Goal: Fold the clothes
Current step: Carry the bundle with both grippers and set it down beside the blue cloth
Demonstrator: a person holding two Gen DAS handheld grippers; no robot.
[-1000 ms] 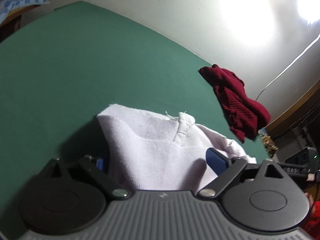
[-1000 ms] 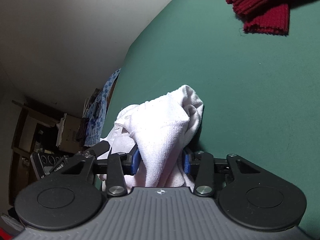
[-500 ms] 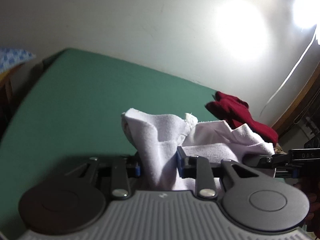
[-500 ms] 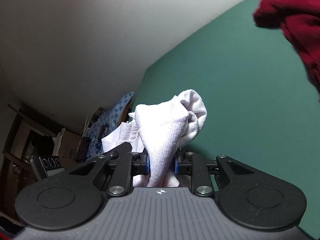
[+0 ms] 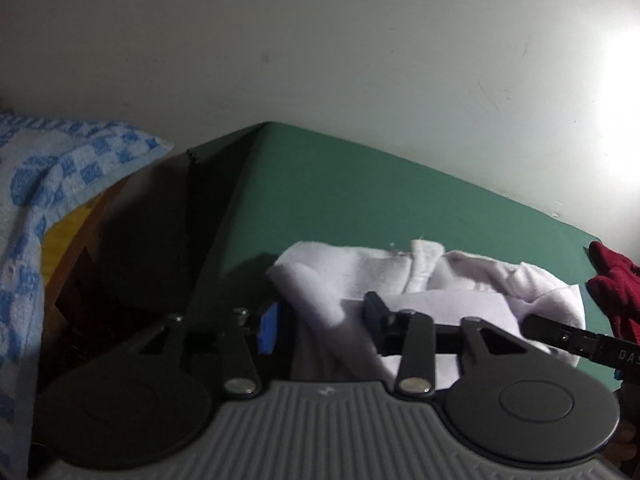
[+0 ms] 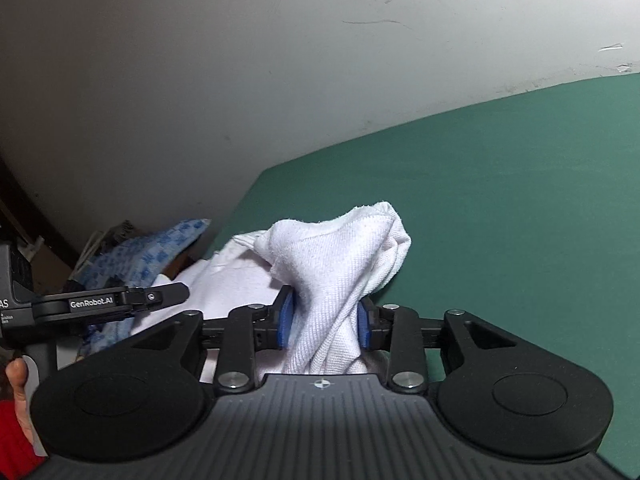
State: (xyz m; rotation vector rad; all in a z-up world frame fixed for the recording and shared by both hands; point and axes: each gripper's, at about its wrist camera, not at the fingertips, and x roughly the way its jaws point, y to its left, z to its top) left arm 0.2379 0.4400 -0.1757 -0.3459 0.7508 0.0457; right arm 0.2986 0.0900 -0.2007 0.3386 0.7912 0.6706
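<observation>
A white knit garment (image 5: pixel 360 276) hangs bunched between my two grippers above the green table (image 5: pixel 360 192). My left gripper (image 5: pixel 320 320) is shut on one bunch of it, with cloth filling most of the gap between the blue pads. The right wrist view shows the same garment (image 6: pixel 340 252) rising in a rounded fold. My right gripper (image 6: pixel 324 320) is shut on it, both pads pressed against the fabric. The two grippers are close together, and each shows at the edge of the other's view.
A dark red knit garment (image 5: pixel 616 292) lies at the table's right end. A blue-and-white checked cloth (image 5: pixel 40 184) covers furniture beyond the table's left edge (image 6: pixel 240 216). A white wall runs close behind the table. A hand (image 6: pixel 16 376) holds the left gripper's handle.
The left gripper went from open to shut on the white garment. Both grippers rose, tilted up and swung toward the table's left end; the red garment left the right view.
</observation>
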